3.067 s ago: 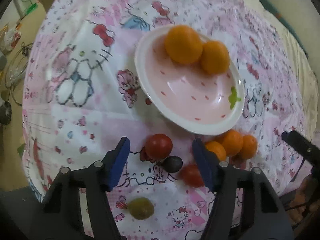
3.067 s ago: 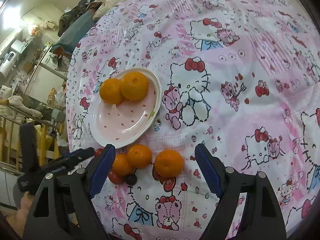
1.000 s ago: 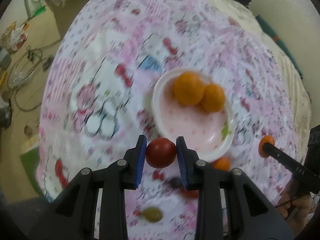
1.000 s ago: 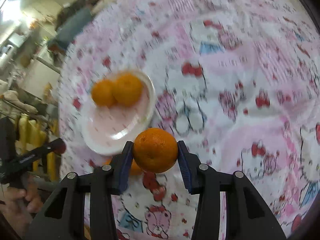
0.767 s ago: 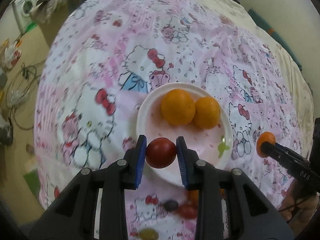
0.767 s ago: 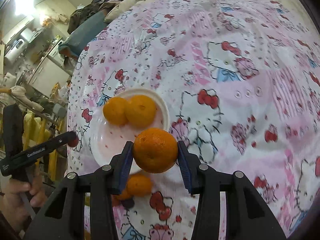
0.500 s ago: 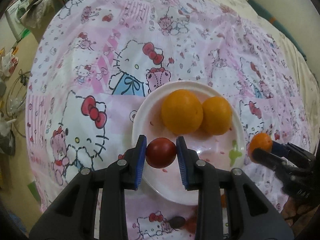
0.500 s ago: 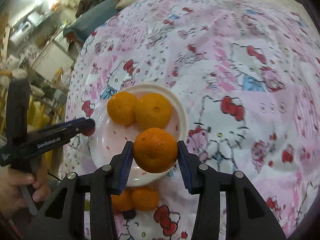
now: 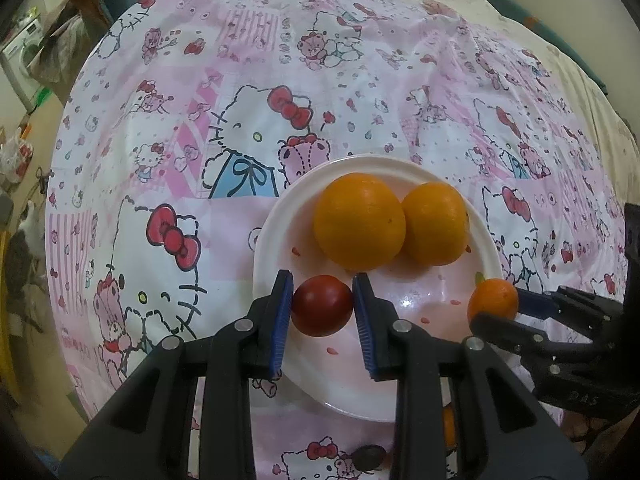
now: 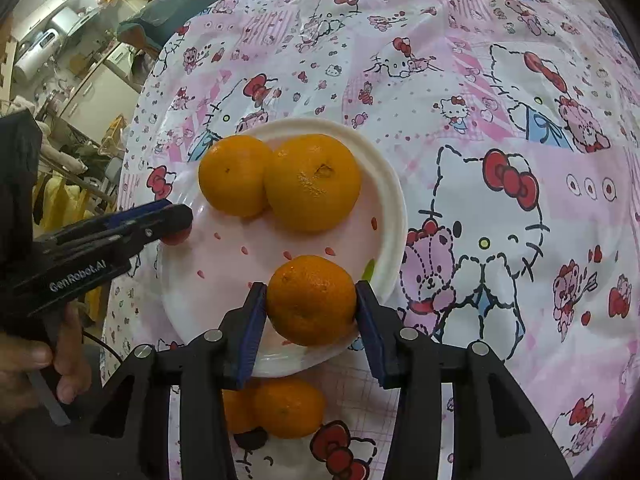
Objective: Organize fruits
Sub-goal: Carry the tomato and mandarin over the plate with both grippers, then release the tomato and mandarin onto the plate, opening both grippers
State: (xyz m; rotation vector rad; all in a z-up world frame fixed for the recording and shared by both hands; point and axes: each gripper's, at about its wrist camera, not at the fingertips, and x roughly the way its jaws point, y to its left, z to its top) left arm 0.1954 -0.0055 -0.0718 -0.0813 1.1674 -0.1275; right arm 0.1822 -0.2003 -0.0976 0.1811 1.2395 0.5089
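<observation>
My left gripper [image 9: 322,312] is shut on a red tomato [image 9: 322,311] and holds it over the near left part of the pink-white plate [image 9: 276,216]. Two oranges [image 9: 359,221] lie at the plate's far side. My right gripper [image 10: 311,300] is shut on an orange [image 10: 311,300] over the plate's near right edge [image 10: 394,200]. In the left wrist view the right gripper [image 9: 496,304] comes in from the right with its orange [image 9: 493,299]. In the right wrist view the left gripper [image 10: 176,228] comes in from the left.
Two more oranges [image 10: 288,406] and a small dark fruit [image 10: 250,438] lie on the Hello Kitty cloth [image 10: 500,120] just in front of the plate. The dark fruit also shows in the left wrist view [image 9: 368,456]. Room clutter lies beyond the cloth's left edge.
Both grippers closed on fruit, lifted it off the cloth and moved forward and down over the plate. The plate now looks larger and nearer in both views.
</observation>
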